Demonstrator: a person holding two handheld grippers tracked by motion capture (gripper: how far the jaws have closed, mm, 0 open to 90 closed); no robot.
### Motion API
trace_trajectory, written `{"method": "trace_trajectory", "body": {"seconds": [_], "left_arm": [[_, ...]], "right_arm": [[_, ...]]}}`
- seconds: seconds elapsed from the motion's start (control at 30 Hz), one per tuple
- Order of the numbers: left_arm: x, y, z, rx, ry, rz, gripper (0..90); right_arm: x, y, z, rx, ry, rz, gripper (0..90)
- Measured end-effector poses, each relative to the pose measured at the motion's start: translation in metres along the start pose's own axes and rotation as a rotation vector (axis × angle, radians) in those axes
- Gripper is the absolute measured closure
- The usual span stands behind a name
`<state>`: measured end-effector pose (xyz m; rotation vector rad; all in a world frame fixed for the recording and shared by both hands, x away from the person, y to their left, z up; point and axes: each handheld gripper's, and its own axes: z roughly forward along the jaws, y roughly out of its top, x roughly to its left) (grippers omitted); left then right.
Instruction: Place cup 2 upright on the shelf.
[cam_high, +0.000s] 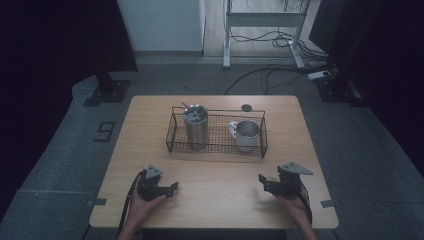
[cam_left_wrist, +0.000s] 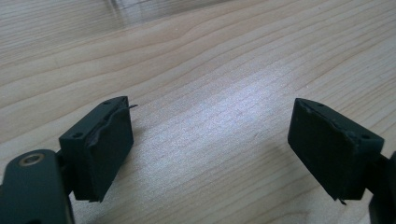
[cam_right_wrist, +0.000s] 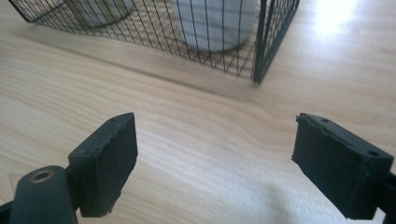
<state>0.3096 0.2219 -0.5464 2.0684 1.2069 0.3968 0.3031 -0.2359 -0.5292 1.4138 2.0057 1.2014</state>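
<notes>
While a hand held each of them near the front edge of the bench (cam_high: 215, 175), both tongs stood wide apart and gripped nothing. The left tongs (cam_high: 172, 188) rested low over bare wood, and in the left gripper view the left tongs (cam_left_wrist: 210, 140) had only pale, fine-grained board between the flat black pads (cam_left_wrist: 107, 149). The right tongs (cam_high: 262, 180) sat at the other side, well apart from the left; in the right gripper view the right tongs (cam_right_wrist: 215, 158) faced the near corner of a black wire basket (cam_right_wrist: 259, 42), with open wood between them and it. That basket (cam_high: 172, 135), long and rectangular with a thin mesh of dark wire, lay across the middle of the bench. Inside it, at the left end, stood a tall metal cup (cam_high: 196, 127), upright, cylindrical and dull silver, with something thin and metallic sticking out of its top; I could not tell what. At the right end stood a shorter metal mug (cam_high: 247, 134) with a pale handle on its left side. A small dark round disc (cam_high: 246, 107) lay on the bench just behind the basket.
</notes>
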Motion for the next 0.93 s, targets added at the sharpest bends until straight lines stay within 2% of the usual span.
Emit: {"method": "trace_trajectory", "body": {"seconds": [0.23,0.5,0.93], "left_arm": [[-0.001,0.0,0.0,0.003,0.007,0.006,14.4],[-0.002,0.0,0.001,0.005,0.015,0.011,14.4],[-0.002,0.0,0.001,0.007,0.018,0.016,14.4]], "right_arm": [[0.002,-0.012,0.004,0.047,0.003,-0.018,13.9],[0.006,-0.017,0.015,0.095,0.006,-0.033,14.0],[0.006,-0.018,0.019,0.103,0.005,-0.034,14.1]]}}
